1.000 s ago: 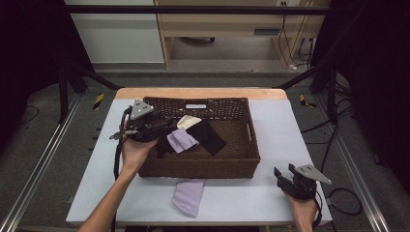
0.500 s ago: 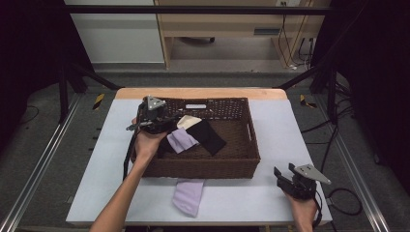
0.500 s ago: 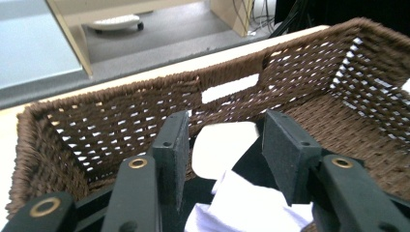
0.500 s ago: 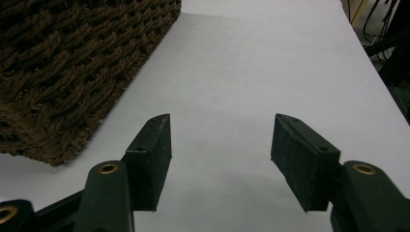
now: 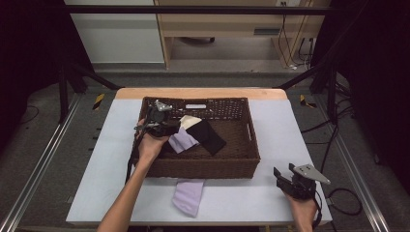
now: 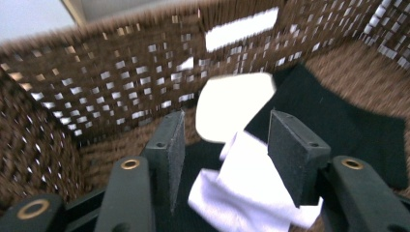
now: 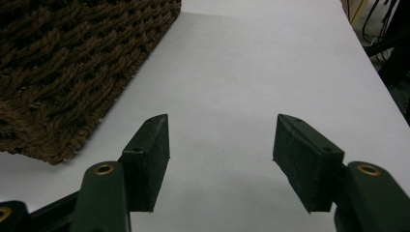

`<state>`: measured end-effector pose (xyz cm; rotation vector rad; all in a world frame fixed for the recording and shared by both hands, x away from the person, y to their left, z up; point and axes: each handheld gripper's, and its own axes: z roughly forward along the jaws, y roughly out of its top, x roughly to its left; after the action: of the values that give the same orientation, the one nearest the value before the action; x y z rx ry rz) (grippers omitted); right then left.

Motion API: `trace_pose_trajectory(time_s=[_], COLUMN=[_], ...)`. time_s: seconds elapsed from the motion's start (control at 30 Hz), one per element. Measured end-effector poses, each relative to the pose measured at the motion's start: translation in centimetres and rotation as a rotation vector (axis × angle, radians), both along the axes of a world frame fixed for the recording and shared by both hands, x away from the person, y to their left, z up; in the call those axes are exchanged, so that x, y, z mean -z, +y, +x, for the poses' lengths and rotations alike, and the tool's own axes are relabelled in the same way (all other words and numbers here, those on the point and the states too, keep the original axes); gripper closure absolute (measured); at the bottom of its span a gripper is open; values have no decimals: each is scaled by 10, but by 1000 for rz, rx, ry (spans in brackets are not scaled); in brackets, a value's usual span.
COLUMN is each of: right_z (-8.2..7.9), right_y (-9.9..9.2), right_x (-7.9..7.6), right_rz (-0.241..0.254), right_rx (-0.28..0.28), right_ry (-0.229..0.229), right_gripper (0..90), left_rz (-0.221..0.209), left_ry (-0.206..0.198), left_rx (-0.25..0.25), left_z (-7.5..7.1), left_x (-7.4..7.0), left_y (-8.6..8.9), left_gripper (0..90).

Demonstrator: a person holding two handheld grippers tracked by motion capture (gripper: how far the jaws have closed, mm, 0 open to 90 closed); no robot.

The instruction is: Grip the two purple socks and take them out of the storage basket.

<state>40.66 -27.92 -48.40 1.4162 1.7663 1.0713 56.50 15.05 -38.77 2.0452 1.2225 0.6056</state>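
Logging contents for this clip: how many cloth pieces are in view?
4. In the basket: a cream cloth, a lavender cloth and a black cloth. On the table before it, another lavender cloth. More may lie underneath.

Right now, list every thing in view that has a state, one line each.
Left claw: open, inside the basket, jaws just opening, either side of the lilac cloth, not pressing it.
Right claw: open, nothing between its jaws, over bare table.
Wicker basket: upright on the table, holding cloths.
Lilac cloth in basket: crumpled.
Black cloth: lying flat in basket.
Lilac cloth on table: lying before the basket.
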Motion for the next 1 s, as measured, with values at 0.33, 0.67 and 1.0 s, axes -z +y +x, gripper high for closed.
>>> trace_pose_trajectory(time_s=[0.33, 0.67, 1.0], right_z=[-2, 1, 1], right_y=[-1, 1, 1], right_x=[0, 1, 1], right_rz=[8, -18, -7], right_rx=[-9, -22, -23], right_ry=[-9, 12, 22], right_gripper=[334, 307, 305], left_rz=[102, 133, 156], left_ry=[70, 170, 242], left_rx=[22, 27, 28], left_z=[2, 9, 15], left_x=[11, 18, 24], left_y=[-10, -13, -16], left_gripper=[462, 466, 444])
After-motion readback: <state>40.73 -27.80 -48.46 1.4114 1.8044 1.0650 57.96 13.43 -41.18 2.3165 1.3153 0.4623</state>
